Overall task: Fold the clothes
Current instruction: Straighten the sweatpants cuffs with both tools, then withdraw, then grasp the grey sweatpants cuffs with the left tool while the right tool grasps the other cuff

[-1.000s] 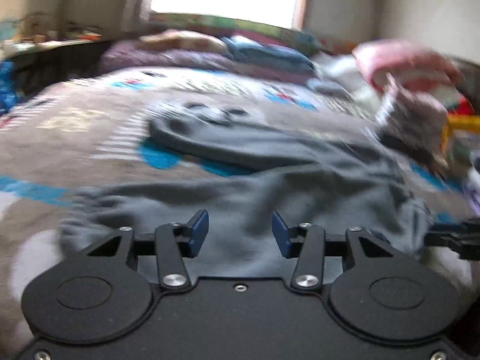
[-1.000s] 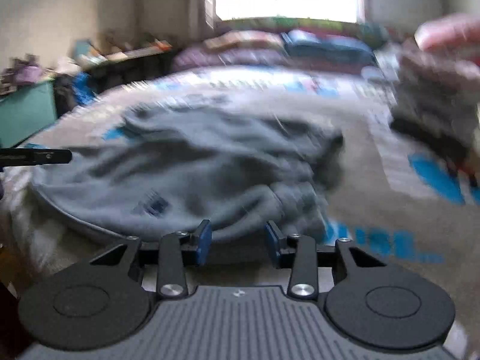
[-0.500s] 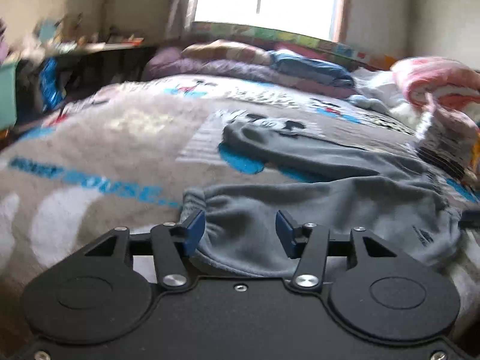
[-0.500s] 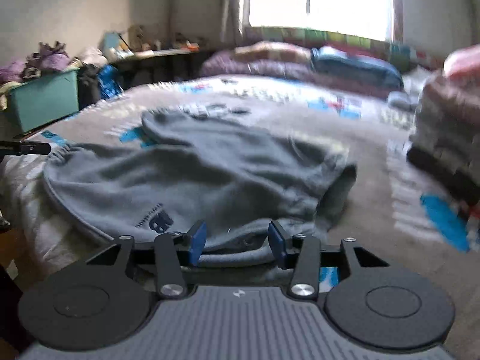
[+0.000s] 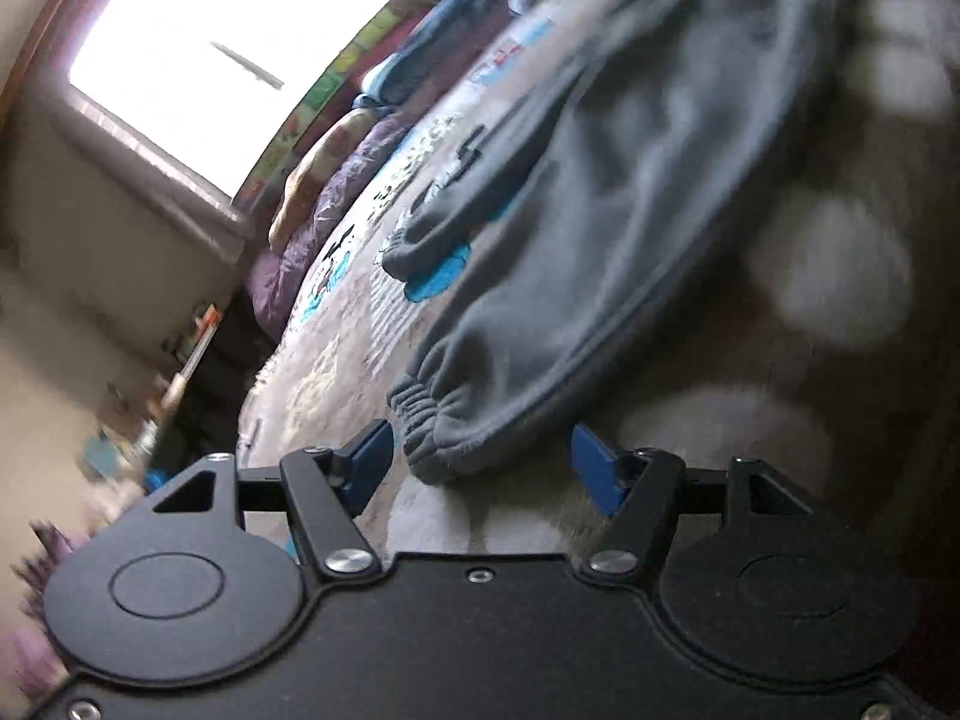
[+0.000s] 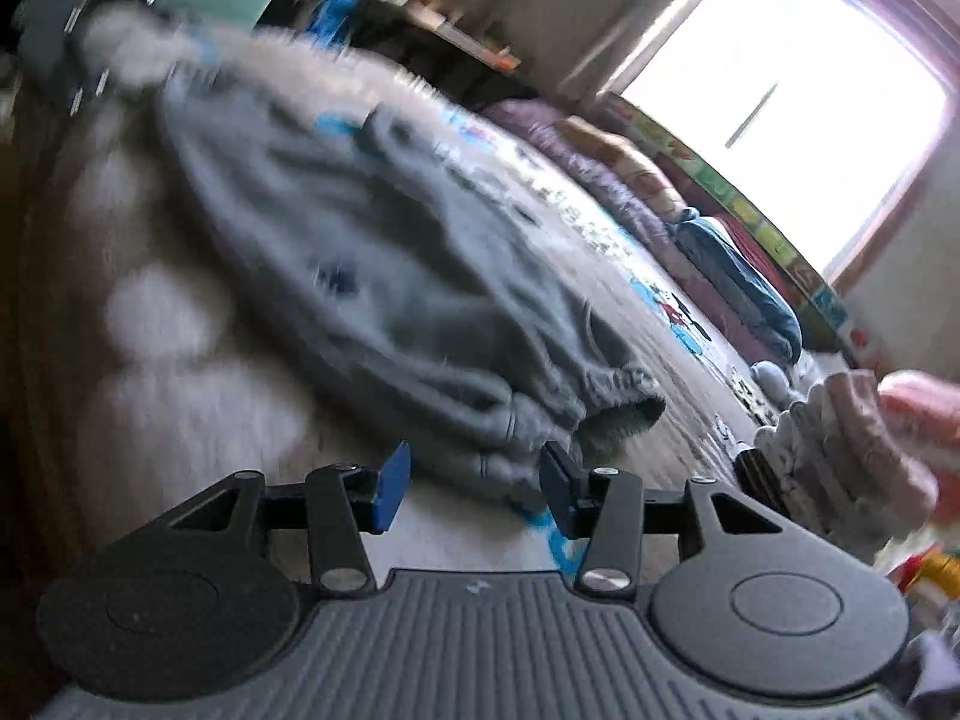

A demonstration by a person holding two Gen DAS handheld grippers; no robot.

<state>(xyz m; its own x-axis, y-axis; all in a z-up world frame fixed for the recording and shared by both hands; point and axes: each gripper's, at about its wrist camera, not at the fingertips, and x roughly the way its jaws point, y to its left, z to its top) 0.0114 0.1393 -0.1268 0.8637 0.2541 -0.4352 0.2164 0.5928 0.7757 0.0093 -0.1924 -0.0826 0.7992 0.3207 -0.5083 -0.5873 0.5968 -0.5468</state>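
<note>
Grey sweatpants (image 5: 630, 192) spread flat on bed (image 5: 828, 264), along its near edge, on patterned blanket. Left tongs (image 5: 480, 462) released, straddling elastic leg cuff (image 5: 426, 420), not gripping. Right tongs (image 6: 474, 483) released, blue pads either side of waistband end (image 6: 540, 420). Stack of folded clothes (image 6: 840, 456) near bed's right edge.

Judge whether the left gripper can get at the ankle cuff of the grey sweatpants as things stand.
Probably yes: the left gripper is open, and the ankle cuff lies just ahead between its fingers, with nothing on top.
</note>
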